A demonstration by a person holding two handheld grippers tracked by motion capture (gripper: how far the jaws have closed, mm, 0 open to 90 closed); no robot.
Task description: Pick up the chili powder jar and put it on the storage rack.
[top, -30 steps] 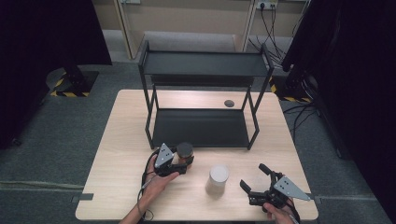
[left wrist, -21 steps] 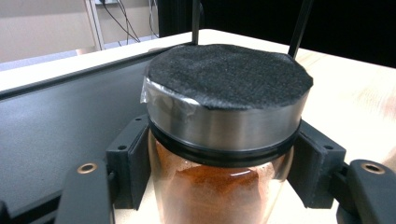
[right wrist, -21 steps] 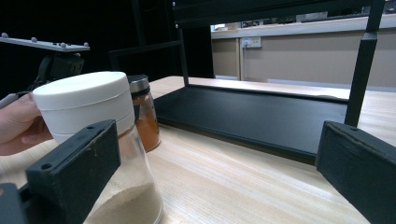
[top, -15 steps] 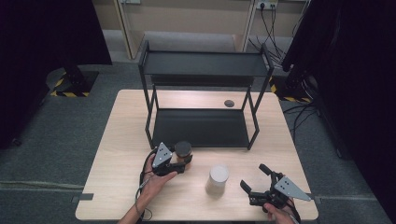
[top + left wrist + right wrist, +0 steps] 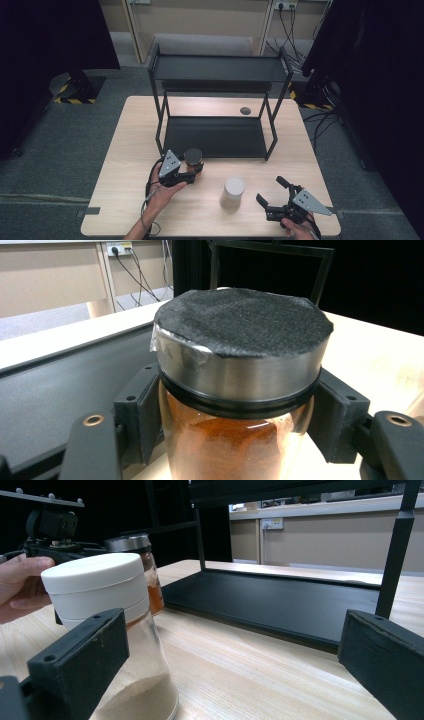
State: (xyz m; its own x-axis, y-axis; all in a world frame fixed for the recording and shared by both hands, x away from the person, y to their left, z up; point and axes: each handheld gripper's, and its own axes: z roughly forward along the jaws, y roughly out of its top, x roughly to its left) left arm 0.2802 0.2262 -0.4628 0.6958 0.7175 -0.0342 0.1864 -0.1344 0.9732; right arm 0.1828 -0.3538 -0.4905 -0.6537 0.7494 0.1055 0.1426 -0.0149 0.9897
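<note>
Left hand-held gripper (image 5: 192,170) clamping spice jar (image 5: 240,405) before the shelf rack (image 5: 215,135), orange powder visible close-up, right hand-held gripper (image 5: 272,195) gaping near white-lidded jar (image 5: 233,192).

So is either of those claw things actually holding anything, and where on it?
The left gripper clamps the orange spice jar by its glass shoulders, just under the lid. The right gripper is open, holding nothing.
</note>
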